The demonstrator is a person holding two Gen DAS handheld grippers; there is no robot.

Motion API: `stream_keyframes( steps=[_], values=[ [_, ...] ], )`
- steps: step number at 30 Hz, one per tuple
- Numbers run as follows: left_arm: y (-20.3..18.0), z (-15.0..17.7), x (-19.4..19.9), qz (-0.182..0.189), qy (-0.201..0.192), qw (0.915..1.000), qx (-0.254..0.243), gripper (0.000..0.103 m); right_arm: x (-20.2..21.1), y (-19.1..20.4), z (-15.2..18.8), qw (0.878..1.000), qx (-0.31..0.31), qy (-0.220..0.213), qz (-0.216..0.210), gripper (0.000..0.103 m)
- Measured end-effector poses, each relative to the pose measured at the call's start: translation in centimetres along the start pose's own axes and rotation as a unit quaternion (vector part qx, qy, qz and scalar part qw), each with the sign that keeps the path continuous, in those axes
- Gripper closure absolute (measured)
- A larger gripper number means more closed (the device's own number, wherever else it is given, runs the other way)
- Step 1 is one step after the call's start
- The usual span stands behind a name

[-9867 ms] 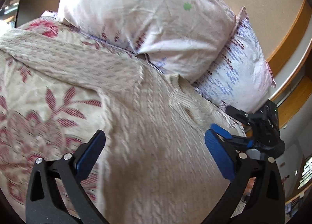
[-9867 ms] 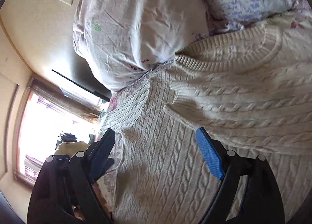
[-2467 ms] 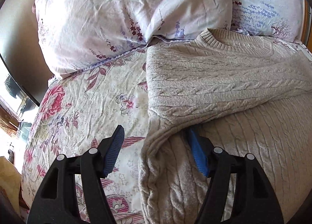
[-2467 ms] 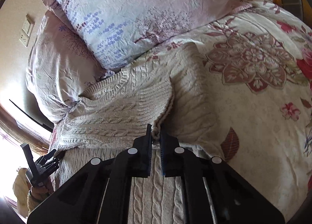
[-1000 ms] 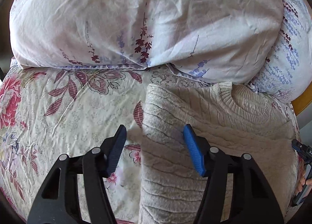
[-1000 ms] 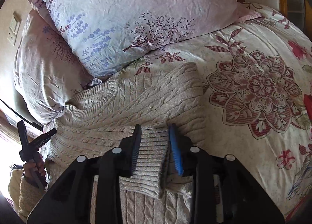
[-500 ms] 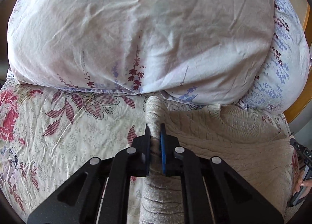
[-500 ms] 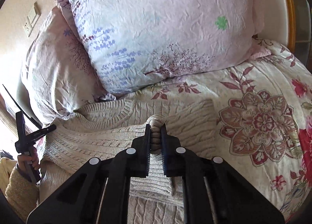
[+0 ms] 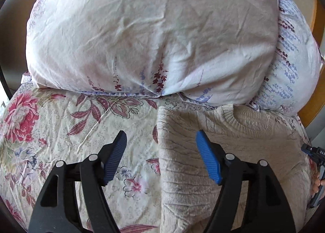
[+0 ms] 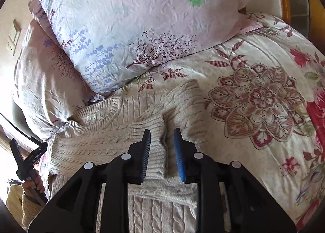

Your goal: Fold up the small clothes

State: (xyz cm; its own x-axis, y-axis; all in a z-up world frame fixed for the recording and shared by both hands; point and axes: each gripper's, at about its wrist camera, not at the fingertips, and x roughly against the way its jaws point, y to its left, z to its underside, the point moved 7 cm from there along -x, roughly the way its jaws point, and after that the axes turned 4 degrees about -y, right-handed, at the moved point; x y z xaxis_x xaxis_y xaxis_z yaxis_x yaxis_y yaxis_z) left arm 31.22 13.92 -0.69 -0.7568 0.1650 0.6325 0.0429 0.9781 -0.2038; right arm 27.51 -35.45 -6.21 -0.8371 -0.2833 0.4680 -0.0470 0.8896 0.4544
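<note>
Opening again after a brief pinch half a second ago, both grippers are letting go of the cream cable-knit sweater, which suggests the sleeve fold near the shoulders has just been set down and released. Nearest the left wrist camera, the left gripper has its jaws spreading wide, and nothing is pressed between the pads; the sweater's folded left edge runs up between the fingers, closer to the blue pad on the right, while the dark pad on the left hangs over the bare floral bedspread. A moment ago that same edge was bunched into a ridge between the closed pads, and now it lies flat. In the right wrist view, the right gripper is parting its jaws only slightly; the ribbed cuff of the folded-in sleeve sits in the narrow gap between the pads, and its edge seems to be just clear of them, though contact is hard to rule out. Farther on, the sweater's round neckline points towards the two pale printed pillows, nearly touching them, with the body of the garment trailing back under both grippers. With both sleeves apparently laid across the chest, the likely next step is folding the lower hem up towards the collar.
</note>
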Motion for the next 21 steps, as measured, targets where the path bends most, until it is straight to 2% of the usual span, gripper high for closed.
stream_keyframes(
  steps=[4, 6, 8, 11, 13, 15, 17, 18, 20, 21],
  values=[
    [-2.2, 2.2, 2.7, 0.007, -0.014, 0.9969, -0.077, 0.032, 1.1, 1.8, 1.5, 0.998, 0.061, -0.015, -0.002, 0.078],
    [-2.9, 3.0, 3.4, 0.004, -0.013, 0.9946, -0.103, 0.028, 1.1, 3.0, 1.9, 0.997, 0.080, -0.018, -0.013, 0.078],
    [-3.3, 3.7, 3.0, -0.011, -0.005, 0.9931, -0.117, 0.026, 0.5, 3.5, 2.1, 0.996, 0.085, -0.007, -0.012, 0.078],
    [-2.6, 4.9, 1.3, -0.032, 0.037, 0.9922, -0.115, 0.026, -1.0, 3.1, 3.3, 0.997, 0.068, 0.035, -0.006, 0.077],
    [-1.7, 5.8, 0.3, -0.039, 0.061, 0.9920, -0.103, 0.025, -1.2, 3.0, 3.6, 0.997, 0.064, 0.035, -0.008, 0.075],
    [-1.4, 6.1, -0.1, -0.043, 0.070, 0.9920, -0.095, 0.024, -1.1, 3.0, 3.7, 0.998, 0.051, 0.040, -0.018, 0.068],
    [-1.1, 5.9, 0.4, -0.048, 0.064, 0.9935, -0.081, 0.024, -0.6, 3.2, 3.7, 0.998, 0.031, 0.044, -0.045, 0.048],
    [-0.9, 5.8, 0.9, -0.047, 0.062, 0.9942, -0.075, 0.024, -0.2, 3.4, 3.7, 0.997, 0.023, 0.045, -0.052, 0.042],
    [-0.5, 6.0, 2.5, -0.039, 0.058, 0.9953, -0.066, 0.023, 1.4, 3.4, 3.8, 0.998, 0.018, 0.033, -0.048, 0.014],
    [-0.4, 6.2, 3.5, -0.036, 0.054, 0.9958, -0.064, 0.020, 2.6, 3.4, 3.7, 0.999, 0.025, 0.017, -0.042, 0.011]
  ],
)
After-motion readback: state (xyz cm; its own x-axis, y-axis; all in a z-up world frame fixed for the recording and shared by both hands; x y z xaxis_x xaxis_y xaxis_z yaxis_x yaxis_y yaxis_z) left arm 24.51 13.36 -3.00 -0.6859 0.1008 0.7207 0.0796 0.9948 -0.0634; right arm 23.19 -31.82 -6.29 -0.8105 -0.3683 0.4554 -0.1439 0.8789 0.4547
